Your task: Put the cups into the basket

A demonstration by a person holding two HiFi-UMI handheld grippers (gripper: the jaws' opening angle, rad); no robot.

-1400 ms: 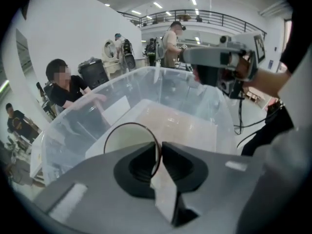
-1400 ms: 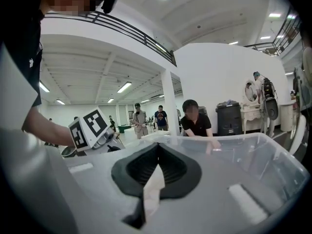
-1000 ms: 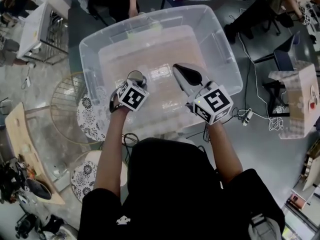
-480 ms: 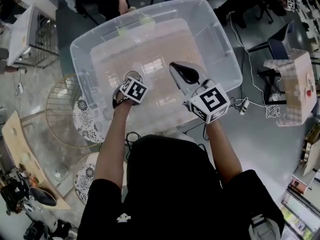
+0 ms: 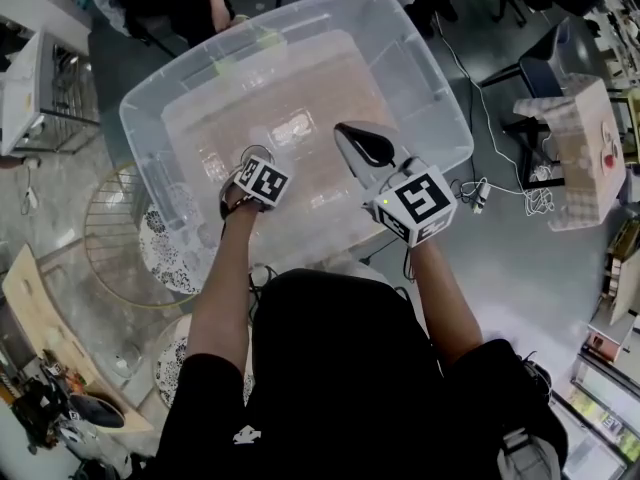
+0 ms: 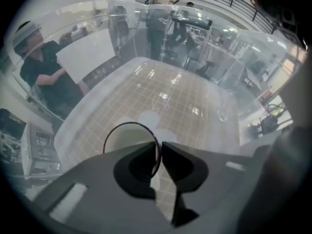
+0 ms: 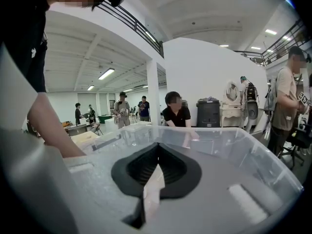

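left claw (image 6: 159, 152) is pinched on the rim of a clear cup (image 6: 127, 136), held low inside the basket (image 5: 300, 13) by its near wall; not yet released. right claw (image 7: 156, 165) is shut, empty, over the near edge. other cups not made out.

Grey floor (image 5: 520, 288), white wall (image 7: 204, 67), ceiling strip light (image 7: 106, 73).

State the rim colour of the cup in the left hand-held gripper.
Black, on the clear round cup; the left gripper view shows it best.
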